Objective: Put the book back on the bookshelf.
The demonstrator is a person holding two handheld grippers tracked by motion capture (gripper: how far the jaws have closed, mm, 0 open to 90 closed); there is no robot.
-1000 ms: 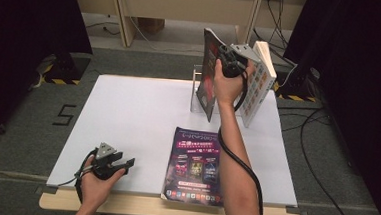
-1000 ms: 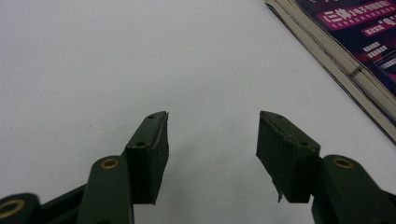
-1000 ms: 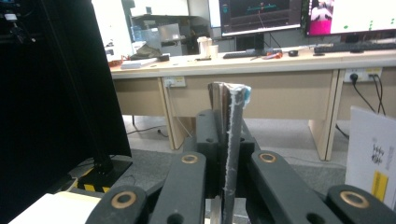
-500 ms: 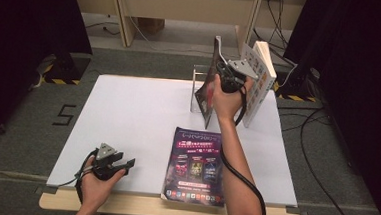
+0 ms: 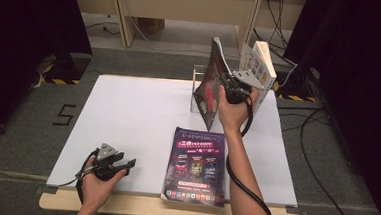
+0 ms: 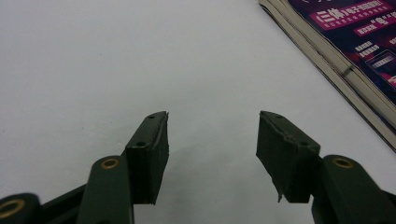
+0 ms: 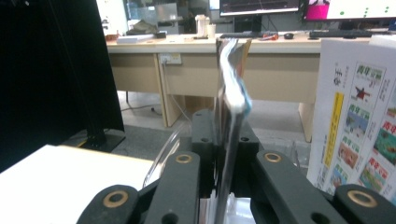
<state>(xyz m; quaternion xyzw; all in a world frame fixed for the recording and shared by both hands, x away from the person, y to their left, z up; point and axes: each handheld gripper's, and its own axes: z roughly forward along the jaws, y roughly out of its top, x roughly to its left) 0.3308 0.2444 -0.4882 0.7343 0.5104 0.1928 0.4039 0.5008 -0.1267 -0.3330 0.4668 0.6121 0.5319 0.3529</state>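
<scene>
Floor marking [image 5: 63, 115]: a black "5" is read beside the worktop [image 5: 128, 113].
Flat magazine [image 5: 197, 165]: "三体" is read in pink on its cover; the smaller print is blurred.

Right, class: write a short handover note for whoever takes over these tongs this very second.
Right tongs: closed on a thin dark book, held upright by the clear stand; jaws have just been easing open.
Left tongs: open, holding nothing, low over the near left of the table.
White book already upright at the stand.
Magazine flat at the near edge.
Left: release the dark book, likely stand the magazine too.
</scene>
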